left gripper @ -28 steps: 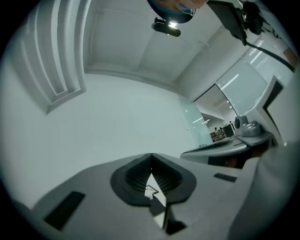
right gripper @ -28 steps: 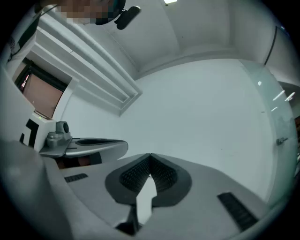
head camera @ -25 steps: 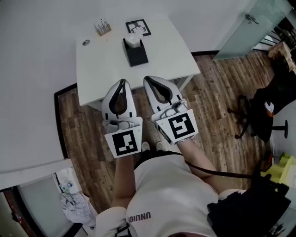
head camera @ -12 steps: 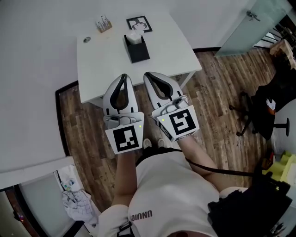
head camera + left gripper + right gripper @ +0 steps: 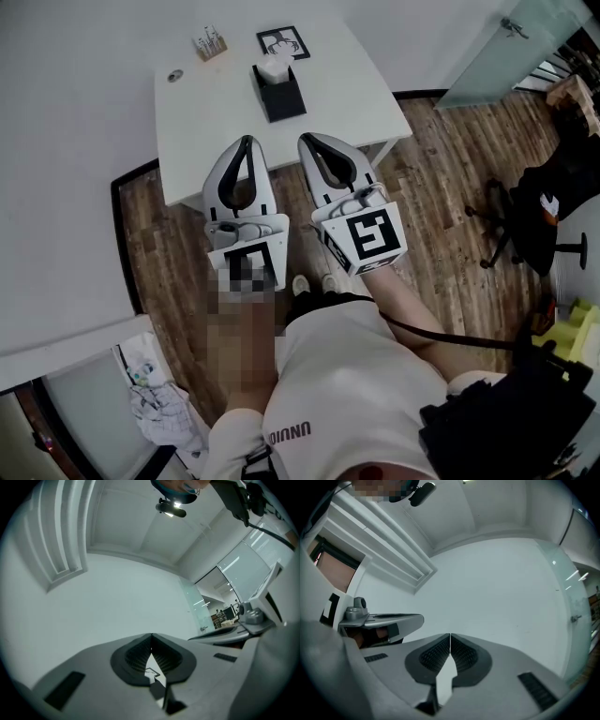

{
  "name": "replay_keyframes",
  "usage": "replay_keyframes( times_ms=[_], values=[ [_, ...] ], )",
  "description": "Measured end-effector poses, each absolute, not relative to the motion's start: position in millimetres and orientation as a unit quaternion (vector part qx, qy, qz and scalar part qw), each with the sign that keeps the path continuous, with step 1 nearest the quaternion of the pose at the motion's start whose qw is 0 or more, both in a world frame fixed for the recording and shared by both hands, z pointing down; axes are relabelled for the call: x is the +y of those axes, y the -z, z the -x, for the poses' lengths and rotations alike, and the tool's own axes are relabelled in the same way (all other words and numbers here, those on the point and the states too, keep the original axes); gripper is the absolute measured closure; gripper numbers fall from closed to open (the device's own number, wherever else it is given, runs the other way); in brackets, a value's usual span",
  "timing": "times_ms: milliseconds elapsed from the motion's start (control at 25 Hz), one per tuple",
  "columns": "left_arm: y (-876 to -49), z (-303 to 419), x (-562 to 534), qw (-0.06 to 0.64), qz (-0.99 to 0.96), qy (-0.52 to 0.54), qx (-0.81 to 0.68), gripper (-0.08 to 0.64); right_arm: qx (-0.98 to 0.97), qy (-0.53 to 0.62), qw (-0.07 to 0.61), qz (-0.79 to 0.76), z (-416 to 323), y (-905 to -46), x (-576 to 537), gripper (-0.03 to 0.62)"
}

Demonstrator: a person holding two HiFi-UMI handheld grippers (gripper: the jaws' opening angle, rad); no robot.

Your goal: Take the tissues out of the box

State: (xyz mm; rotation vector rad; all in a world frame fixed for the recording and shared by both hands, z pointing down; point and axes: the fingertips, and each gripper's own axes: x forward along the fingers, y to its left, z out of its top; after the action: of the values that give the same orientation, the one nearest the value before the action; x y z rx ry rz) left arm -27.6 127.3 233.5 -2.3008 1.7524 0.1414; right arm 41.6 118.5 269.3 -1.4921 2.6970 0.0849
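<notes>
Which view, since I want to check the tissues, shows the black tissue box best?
The head view: the tissue box stands on the white table, white tissue poking from its top. Both gripper views face the wall; neither clearly shows the box.

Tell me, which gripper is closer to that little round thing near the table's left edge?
Left. The left gripper, shut, is below and right of the round thing in the head view; the right gripper is beside it, farther right.

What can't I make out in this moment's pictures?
Tissue box, head view: its walls hide how many tissues lie under the top tissue.
Wooden holder, head view: contents too small to name.
Framed print, head view: design too small to read.
Small round thing, head view: too small to identify.
</notes>
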Motion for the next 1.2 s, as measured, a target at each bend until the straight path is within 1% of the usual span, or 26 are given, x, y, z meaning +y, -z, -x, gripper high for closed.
replay_keyframes(
  times_ms=[240,400,640,720,1000,1200],
  values=[
    [-230.0,43.1,120.6,0.118,0.795,-0.045,0.593,0.546,0.879,-0.046,0.017,0.475,-24.9,-266.3,107.6,0.572],
    [-228.2,41.4,113.8,0.134,0.804,-0.046,0.577,0.546,0.875,-0.045,0.005,0.483,-25.5,-271.3,95.9,0.572],
    [-238.9,56.7,100.5,0.141,0.805,-0.039,0.575,0.546,0.87,-0.048,0.001,0.491,-15.6,-273.5,88.9,0.572],
    [-241.5,61.9,98.9,0.137,0.805,-0.043,0.576,0.546,0.869,-0.051,0.005,0.493,-11.5,-272.4,87.7,0.572],
    [-251.7,74.4,96.1,0.109,0.806,-0.047,0.58,0.546,0.862,-0.036,-0.008,0.505,-8.3,-284.8,84.4,0.572],
    [-255.7,79.2,89.5,0.102,0.802,-0.049,0.587,0.546,0.862,-0.037,-0.017,0.506,-8.5,-291.6,80.1,0.572]
  ],
)
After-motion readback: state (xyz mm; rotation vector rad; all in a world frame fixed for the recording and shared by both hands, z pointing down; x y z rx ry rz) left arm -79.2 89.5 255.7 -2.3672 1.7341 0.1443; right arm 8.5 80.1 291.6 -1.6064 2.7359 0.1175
